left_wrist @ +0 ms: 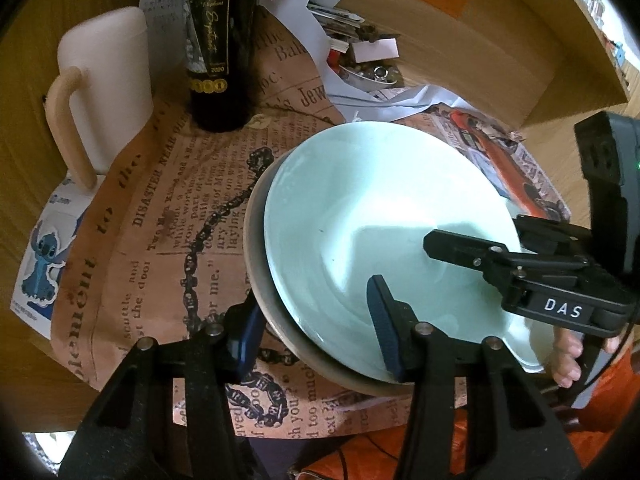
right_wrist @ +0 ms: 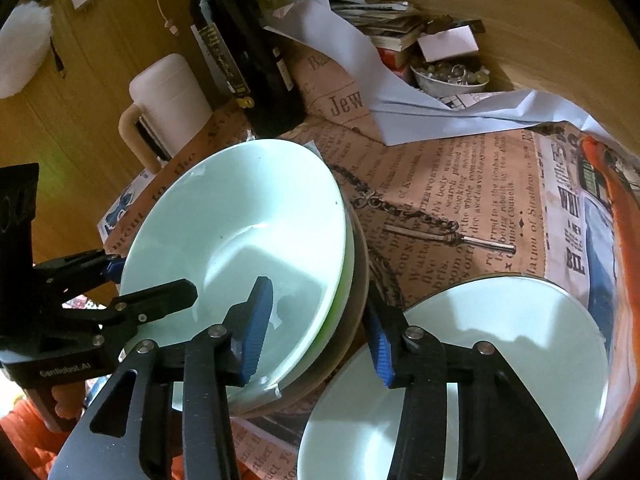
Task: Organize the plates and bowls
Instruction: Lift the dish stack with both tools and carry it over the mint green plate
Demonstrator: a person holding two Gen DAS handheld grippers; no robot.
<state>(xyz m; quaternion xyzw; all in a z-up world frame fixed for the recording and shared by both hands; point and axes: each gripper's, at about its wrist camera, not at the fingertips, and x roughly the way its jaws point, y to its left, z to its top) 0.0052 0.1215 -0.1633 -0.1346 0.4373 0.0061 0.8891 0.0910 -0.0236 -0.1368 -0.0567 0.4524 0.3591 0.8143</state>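
left wrist view: the left gripper (left_wrist: 316,320) straddled the near rim of the stack of bowls (left_wrist: 380,220), one blue pad outside the grey lower bowl and the other over the pale green inside; the jaws stood apart and i could not tell whether either pad pressed on the rim. the stack lay straight ahead of it on the newspaper sheet (left_wrist: 168,208) covering the desk (left_wrist: 24,168), with the wine bottle (left_wrist: 218,40) and a white jug (left_wrist: 106,84) beyond. the right gripper (left_wrist: 472,252) reached in from the far side, over the opposite rim.

right wrist view: the right gripper (right_wrist: 316,328) also straddled the stack's rim, one pad inside the top bowl, the other outside it, apart with the rim between, grip unclear. a separate pale plate (right_wrist: 500,360) lay just right of the stack, nearer the right hand. the top bowl's near edge looked chipped. both grippers faced each other across the stack, so a two-sided lift seemed to be the step in hand.
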